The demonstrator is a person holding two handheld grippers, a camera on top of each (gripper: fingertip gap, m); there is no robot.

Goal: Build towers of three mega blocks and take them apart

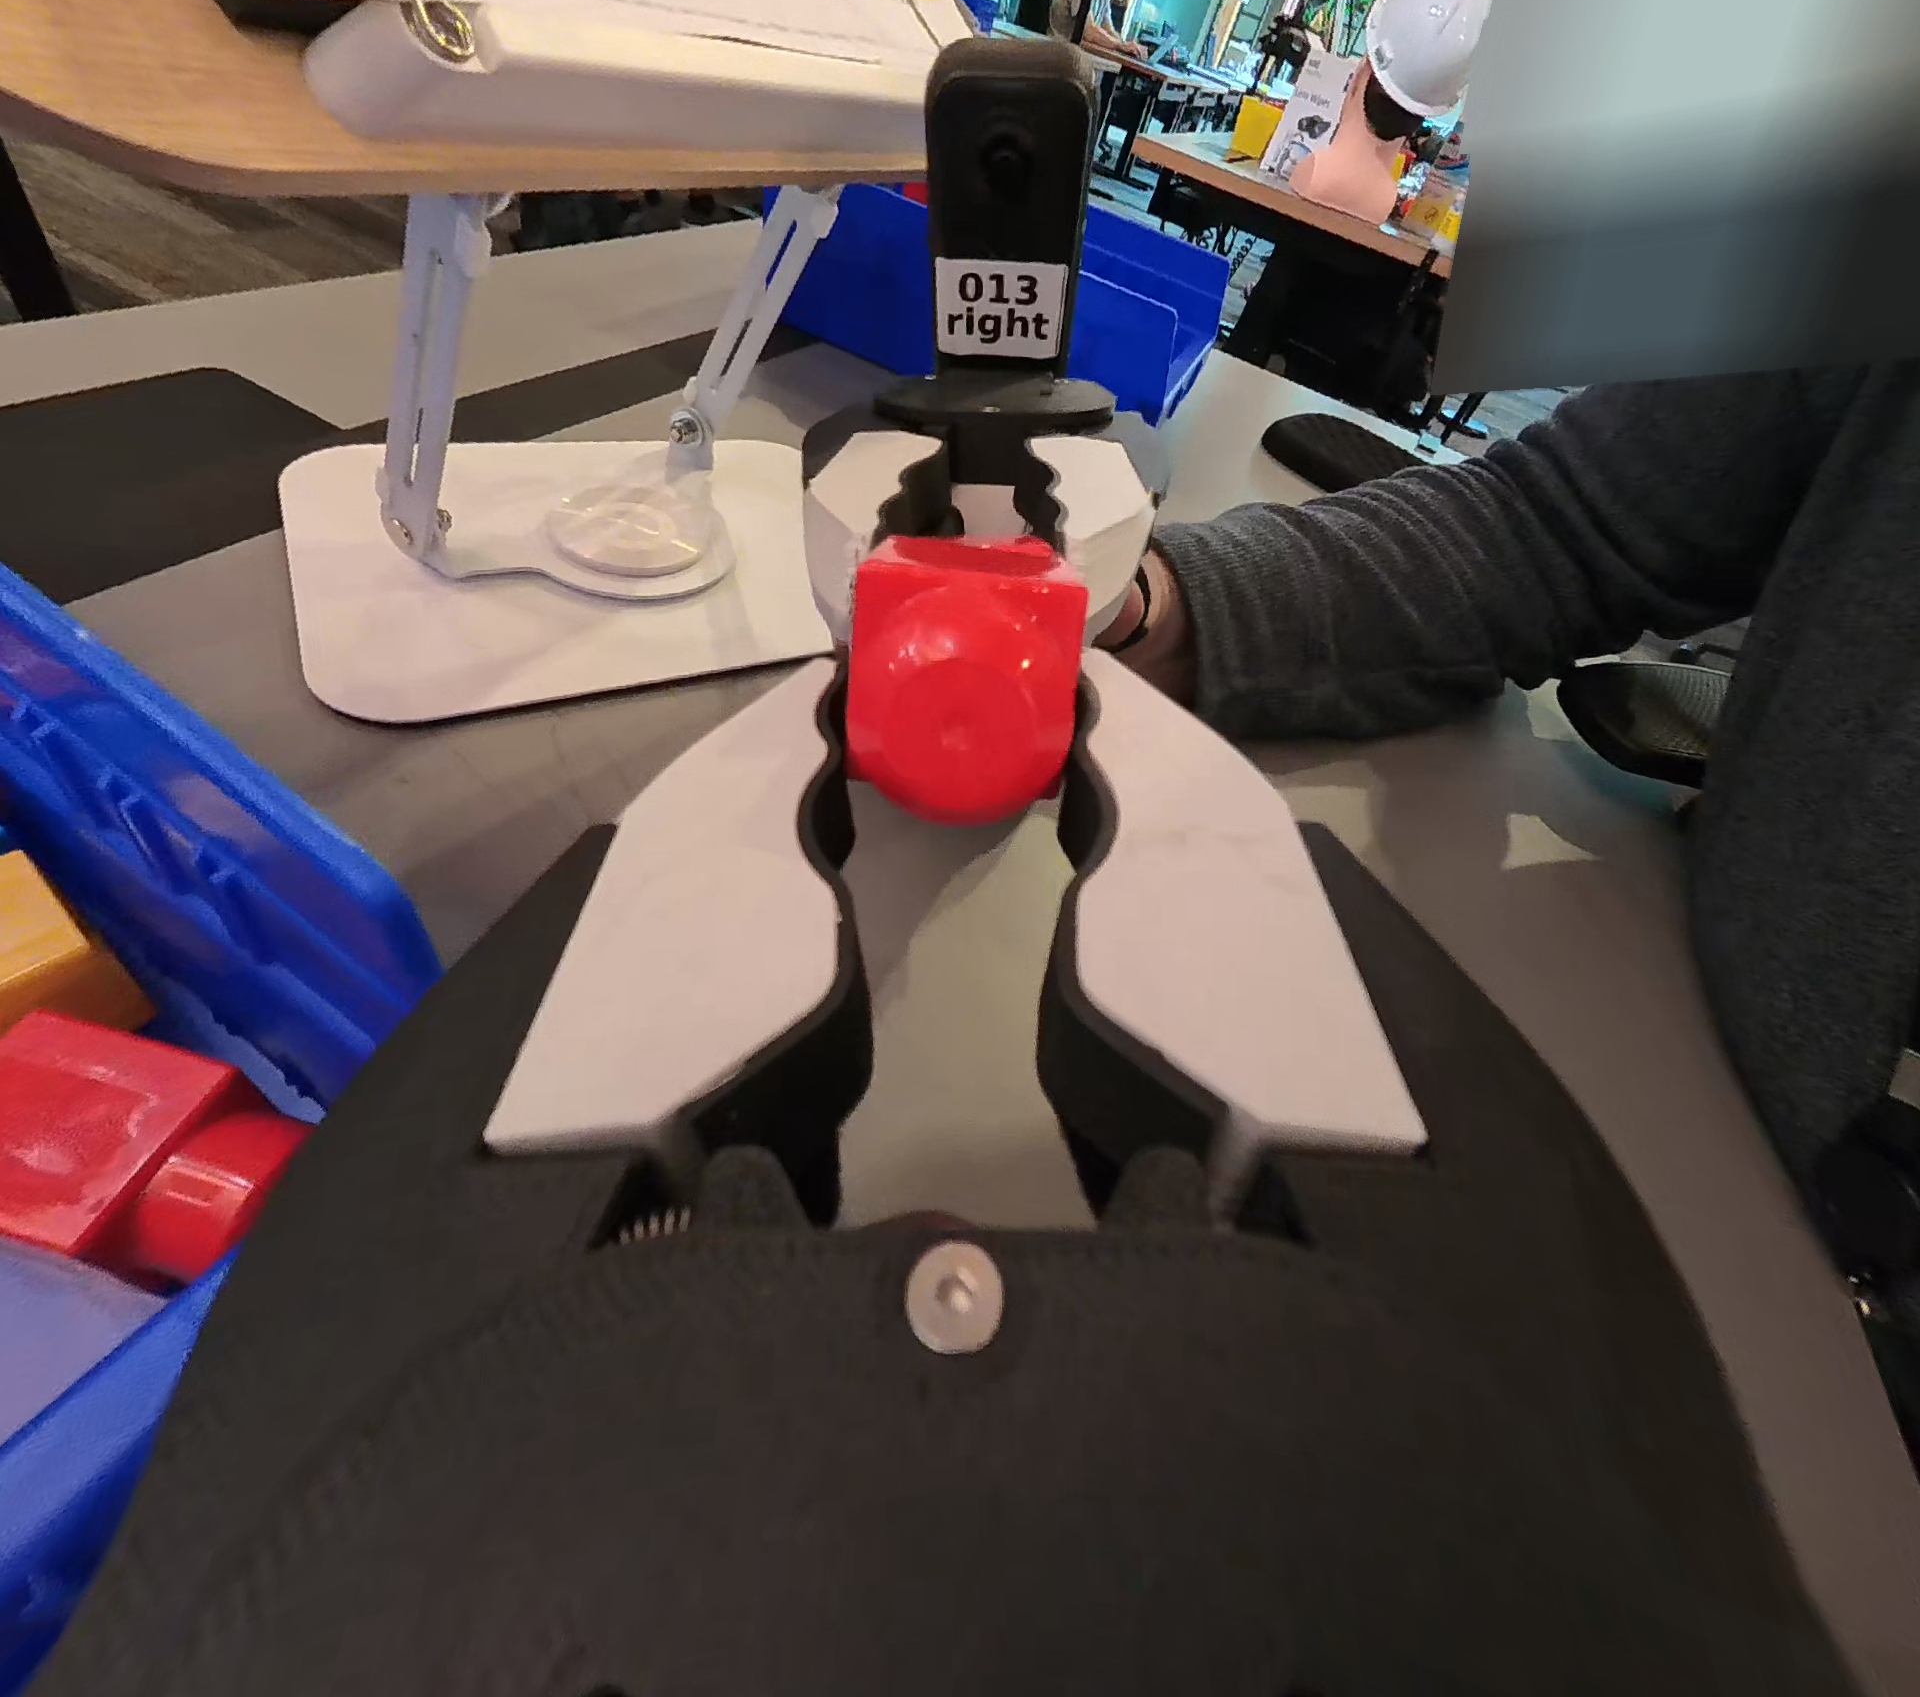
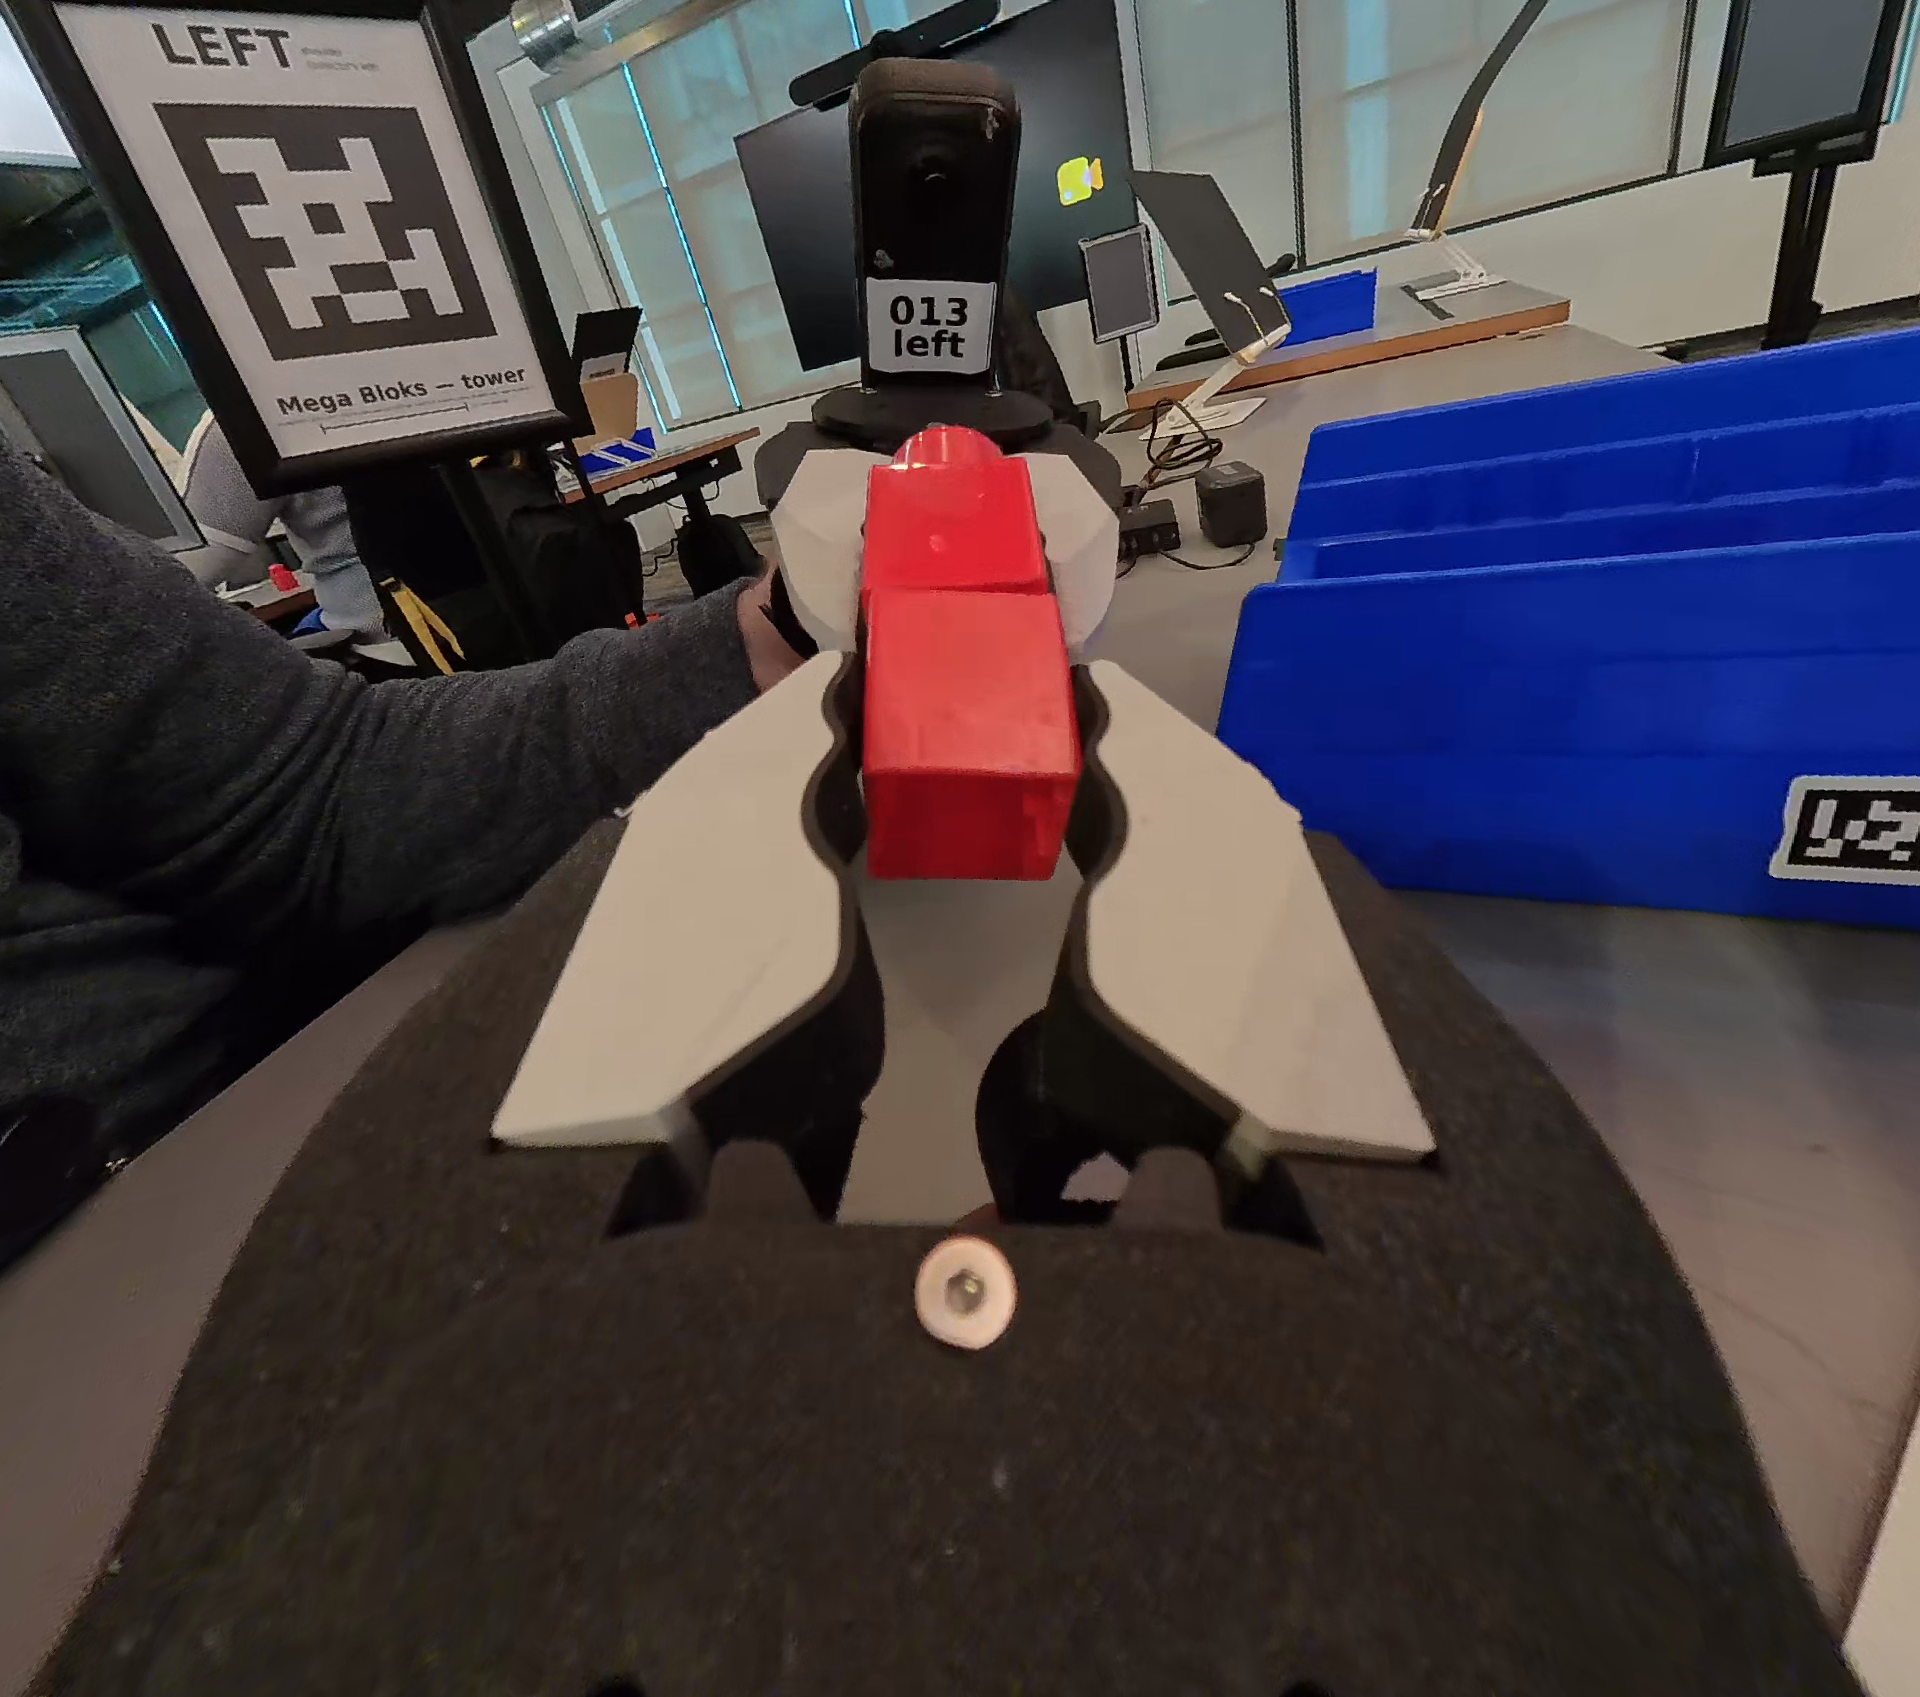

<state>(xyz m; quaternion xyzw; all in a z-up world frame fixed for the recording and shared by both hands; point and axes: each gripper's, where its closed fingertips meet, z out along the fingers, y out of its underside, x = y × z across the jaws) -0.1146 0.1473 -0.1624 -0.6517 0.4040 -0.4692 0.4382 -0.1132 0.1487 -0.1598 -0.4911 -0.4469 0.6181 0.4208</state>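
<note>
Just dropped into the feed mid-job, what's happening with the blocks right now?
A person holds a gripper in each hand, facing each other above the grey table. The left gripper has its jaws shut on one red block, stud end toward its camera. The right gripper has its jaws shut on another red block. The two blocks meet end to end in the air; whether they are going together or coming apart cannot be told. More blocks sit in the blue bin by the left gripper.

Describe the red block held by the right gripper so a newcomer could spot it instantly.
Start at the blue bin; just left of it the right gripper clamps the near red block. The far red block beyond shows a round stud; this one shows flat faces.
</note>
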